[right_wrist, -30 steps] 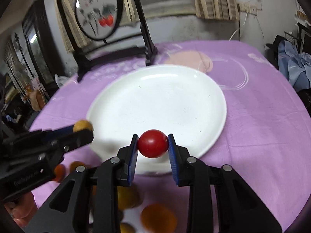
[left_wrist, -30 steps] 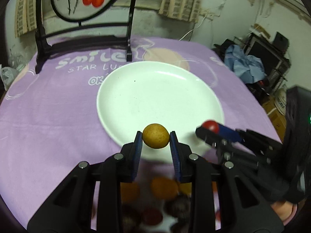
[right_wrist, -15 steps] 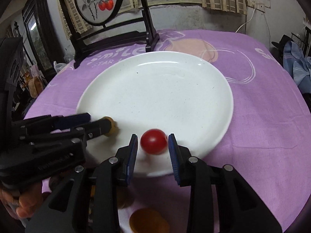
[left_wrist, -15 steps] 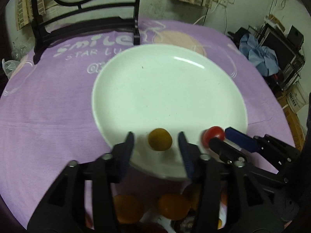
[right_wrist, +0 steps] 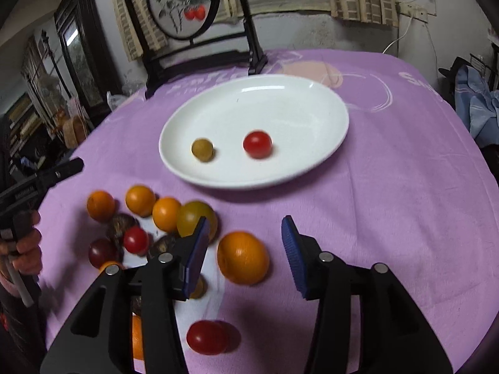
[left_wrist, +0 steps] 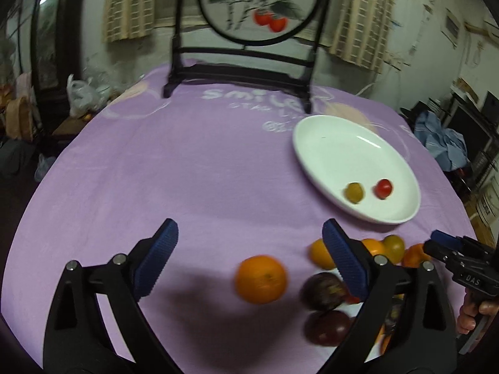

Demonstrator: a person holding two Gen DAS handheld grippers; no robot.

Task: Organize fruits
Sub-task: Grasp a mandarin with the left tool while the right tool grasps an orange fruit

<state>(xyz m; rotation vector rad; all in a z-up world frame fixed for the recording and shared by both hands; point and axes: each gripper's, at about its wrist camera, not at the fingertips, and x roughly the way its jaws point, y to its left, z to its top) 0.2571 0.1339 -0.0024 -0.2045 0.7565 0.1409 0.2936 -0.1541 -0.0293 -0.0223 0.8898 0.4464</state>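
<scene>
A white plate (right_wrist: 327, 106) (left_wrist: 330, 143) on the purple cloth holds a small yellow-brown fruit (right_wrist: 202, 149) (left_wrist: 354, 192) and a red cherry tomato (right_wrist: 257, 144) (left_wrist: 383, 188). My left gripper (left_wrist: 249, 260) is open and empty, above the cloth near an orange (left_wrist: 260, 279). My right gripper (right_wrist: 244, 249) is open and empty, with a large orange (right_wrist: 243, 257) lying between its fingers. A pile of several oranges, dark plums and tomatoes (right_wrist: 146, 218) lies in front of the plate. A red tomato (right_wrist: 207, 337) lies near the front edge.
A black wooden stand with a round painted screen (left_wrist: 259, 3) stands at the back of the table (left_wrist: 156, 162). The left gripper's tip (right_wrist: 59, 171) shows at the left of the right wrist view. The right gripper's tip (left_wrist: 449, 249) shows at the right of the left wrist view.
Both grippers opened and let go of their fruits onto the plate. Both then pulled back from the plate to above the fruit pile, with jaws wider open.
</scene>
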